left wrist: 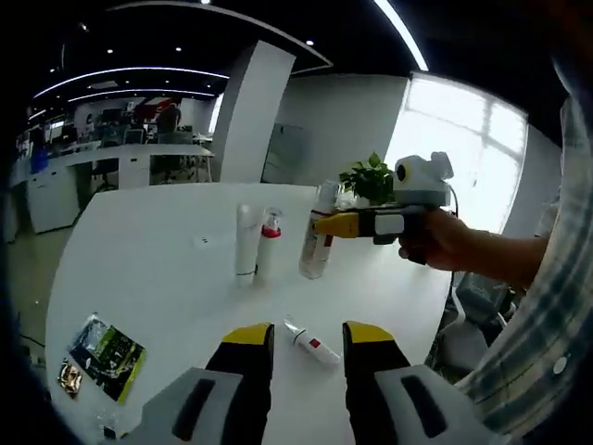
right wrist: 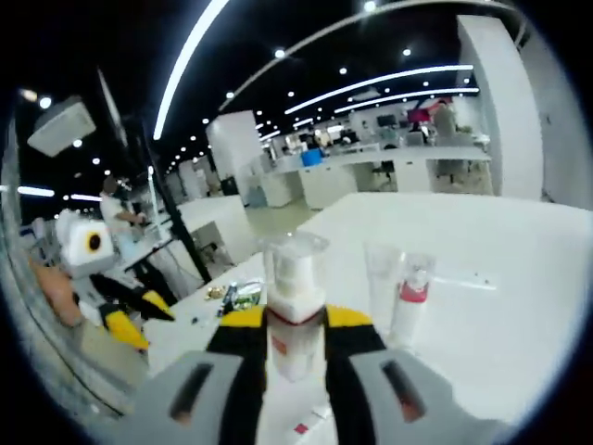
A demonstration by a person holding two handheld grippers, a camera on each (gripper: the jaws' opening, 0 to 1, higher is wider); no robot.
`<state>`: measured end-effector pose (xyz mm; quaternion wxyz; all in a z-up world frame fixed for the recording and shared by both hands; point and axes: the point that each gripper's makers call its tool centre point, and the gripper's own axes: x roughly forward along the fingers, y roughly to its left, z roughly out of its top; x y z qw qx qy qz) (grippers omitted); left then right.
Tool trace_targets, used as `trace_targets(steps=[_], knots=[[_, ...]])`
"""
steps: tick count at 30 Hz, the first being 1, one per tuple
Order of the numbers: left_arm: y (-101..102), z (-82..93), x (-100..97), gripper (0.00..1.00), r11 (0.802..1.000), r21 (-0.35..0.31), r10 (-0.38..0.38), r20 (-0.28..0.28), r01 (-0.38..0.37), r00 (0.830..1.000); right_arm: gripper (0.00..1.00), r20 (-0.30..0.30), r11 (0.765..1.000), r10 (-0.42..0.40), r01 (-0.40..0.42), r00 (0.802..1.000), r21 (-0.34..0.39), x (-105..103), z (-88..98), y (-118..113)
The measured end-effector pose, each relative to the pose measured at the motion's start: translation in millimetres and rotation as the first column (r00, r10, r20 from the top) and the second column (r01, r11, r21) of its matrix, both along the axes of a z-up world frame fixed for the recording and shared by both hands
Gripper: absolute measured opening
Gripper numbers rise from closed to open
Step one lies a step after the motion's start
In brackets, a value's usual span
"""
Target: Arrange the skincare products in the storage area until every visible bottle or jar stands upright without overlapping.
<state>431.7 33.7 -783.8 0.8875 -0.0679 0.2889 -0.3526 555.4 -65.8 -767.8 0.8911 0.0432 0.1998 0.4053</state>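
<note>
Pump bottle (right wrist: 295,306) stands upright on the white desk (left wrist: 167,250), clamped between my right gripper (right wrist: 296,341) fingers, beside two upright bottles (left wrist: 255,243). My left gripper (left wrist: 307,345) hangs spread and holding nothing over a small tube (left wrist: 311,342) lying flat.

We see our right gripper (right wrist: 296,348) with jaws closed around a clear-capped white pump bottle (right wrist: 295,306), upright above the white counter (right wrist: 519,278); a white tube (right wrist: 380,278) and red-collared bottle (right wrist: 410,297) stand beside it.
</note>
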Motion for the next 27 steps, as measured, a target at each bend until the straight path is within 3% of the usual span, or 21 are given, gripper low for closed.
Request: trace_targets(steps=[10,12,22,25,27], knots=[[20.9,-4.7,-16.8,0.28,0.996,0.030,0.089,-0.031,-0.088,0.996,0.20,0.078,0.995,0.023,-0.016,0.997,-0.096,43.5,-48.3,13.5],[28.9,-4.1,-15.9,0.28,0.993,0.030,0.111,-0.027,-0.110,0.993,0.20,0.116,0.992,0.028,-0.014,0.993,-0.122,52.2,-55.8,14.4],[60.4,-12.8,-24.5,0.25,0.980,0.045,0.196,-0.028,-0.195,0.980,0.21,0.138,0.994,0.029,-0.014,0.990,-0.112,66.0,-88.2,23.5],[62.5,-13.4,-26.3,0.25,0.979,0.040,0.200,-0.031,-0.199,0.979,0.21,0.176,0.996,0.016,0.000,0.984,-0.091,70.0,-90.4,21.9],[63.5,-13.8,-26.6,0.25,0.979,0.032,0.201,-0.029,-0.201,0.979,0.21,0.249,0.993,0.025,0.004,0.968,-0.116,74.0,-90.1,20.7]])
